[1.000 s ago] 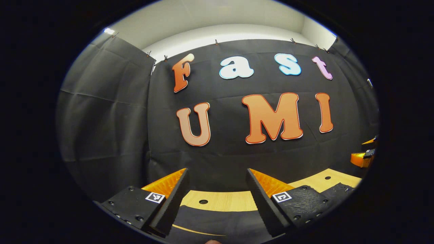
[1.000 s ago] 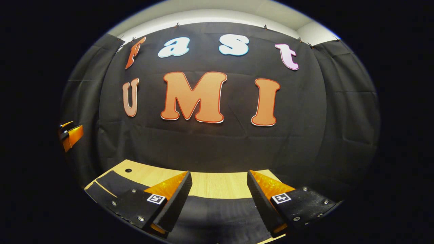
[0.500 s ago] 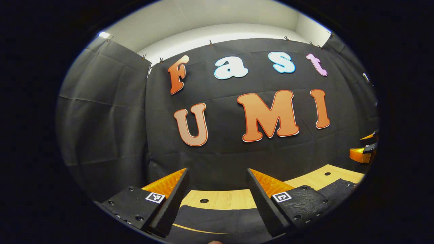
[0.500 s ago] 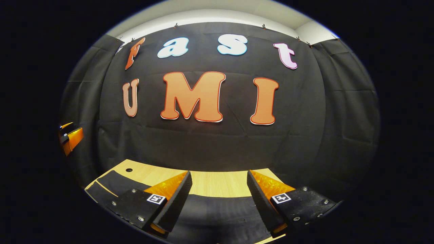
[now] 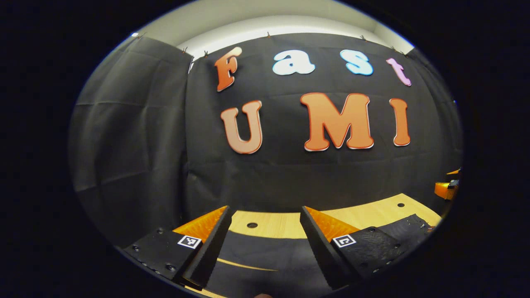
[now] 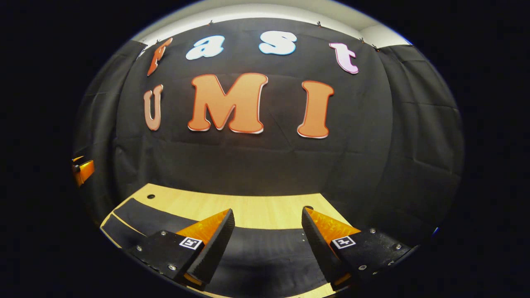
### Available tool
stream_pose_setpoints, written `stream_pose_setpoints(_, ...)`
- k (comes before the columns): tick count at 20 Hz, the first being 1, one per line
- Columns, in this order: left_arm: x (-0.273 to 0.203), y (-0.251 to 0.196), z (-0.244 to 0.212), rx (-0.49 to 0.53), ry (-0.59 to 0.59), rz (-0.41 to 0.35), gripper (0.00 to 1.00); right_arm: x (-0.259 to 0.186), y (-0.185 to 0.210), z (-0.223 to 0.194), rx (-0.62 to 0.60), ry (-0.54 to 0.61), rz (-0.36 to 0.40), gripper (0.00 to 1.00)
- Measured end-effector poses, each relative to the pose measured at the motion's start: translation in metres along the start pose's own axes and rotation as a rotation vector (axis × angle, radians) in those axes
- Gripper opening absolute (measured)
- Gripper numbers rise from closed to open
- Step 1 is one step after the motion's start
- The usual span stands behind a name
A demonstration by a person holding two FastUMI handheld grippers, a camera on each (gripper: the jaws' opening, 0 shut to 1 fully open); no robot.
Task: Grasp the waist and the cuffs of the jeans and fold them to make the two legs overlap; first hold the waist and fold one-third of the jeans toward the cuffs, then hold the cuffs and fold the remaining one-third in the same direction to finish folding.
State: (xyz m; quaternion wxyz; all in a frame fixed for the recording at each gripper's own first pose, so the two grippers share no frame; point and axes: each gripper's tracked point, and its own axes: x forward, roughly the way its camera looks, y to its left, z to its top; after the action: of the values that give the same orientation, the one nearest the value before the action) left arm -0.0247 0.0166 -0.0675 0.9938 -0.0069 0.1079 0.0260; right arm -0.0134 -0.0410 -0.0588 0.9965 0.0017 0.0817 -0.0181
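Dark jeans [image 5: 261,258] lie flat on a light wooden table [image 5: 281,223], seen low in the left gripper view between and under my left gripper [image 5: 265,244], which is open and holds nothing. In the right gripper view the same dark jeans [image 6: 265,256] stretch across the near part of the table [image 6: 248,209], with a strip of them reaching to the left [image 6: 136,213]. My right gripper [image 6: 267,244] hangs open above them, empty. The other gripper shows small at the right edge [image 5: 447,188] of the left gripper view and at the left edge [image 6: 83,169] of the right gripper view.
The black cloth wall [image 5: 290,174] rises close behind the table's far edge. Small round holes [image 5: 251,225] dot the tabletop. Bare wood [image 6: 256,207] runs between the jeans and the wall.
Both views have tipped downward: the wall has slid up and more tabletop and jeans show beneath the fingers. Both grippers stay open.
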Motion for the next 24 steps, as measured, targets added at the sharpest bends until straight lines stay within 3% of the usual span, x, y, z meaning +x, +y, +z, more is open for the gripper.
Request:
stream_pose_setpoints(7,0.004,0.074,-0.079,-0.121,0.285,0.15,0.99,0.003,-0.066,-0.075,0.09,0.246,-0.063,0.98)
stream_pose_setpoints(13,-0.009,0.131,-0.154,-0.227,0.564,0.259,1.0,0.01,-0.12,-0.163,0.329,0.513,-0.185,0.99)
stream_pose_setpoints(24,-0.023,0.156,-0.27,-0.496,1.01,0.352,0.99,0.008,-0.176,-0.296,0.678,0.894,-0.365,0.98)
